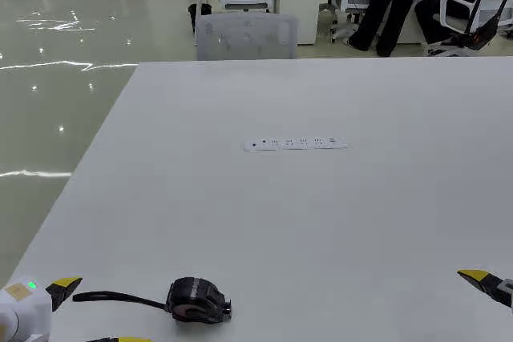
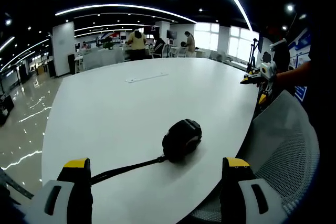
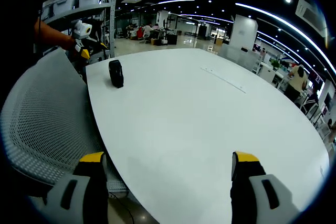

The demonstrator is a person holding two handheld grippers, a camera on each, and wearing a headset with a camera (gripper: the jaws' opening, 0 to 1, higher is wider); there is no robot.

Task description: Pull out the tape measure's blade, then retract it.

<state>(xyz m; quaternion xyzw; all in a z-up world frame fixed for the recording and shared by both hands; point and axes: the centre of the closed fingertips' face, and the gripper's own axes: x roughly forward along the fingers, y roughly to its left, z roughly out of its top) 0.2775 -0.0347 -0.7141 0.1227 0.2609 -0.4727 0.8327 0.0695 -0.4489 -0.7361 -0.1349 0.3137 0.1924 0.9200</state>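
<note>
Jaws of the left gripper (image 2: 157,162) stand wide and empty, low in its view. The strap (image 2: 126,170) lies between them and the tape (image 2: 182,139) sits just ahead at centre. Closing now would likely pinch strap, not case. The right gripper (image 3: 169,156), also wide, is well apart. With the tape near the tabletop (image 2: 131,98) edge, a nudge could tip it off.

Your head view's edges crop your left hand-held gripper (image 1: 94,311) and all but one tip of your right hand-held gripper (image 1: 484,279); markings on the power strip (image 1: 296,143), well ahead of both, are too small to read.
</note>
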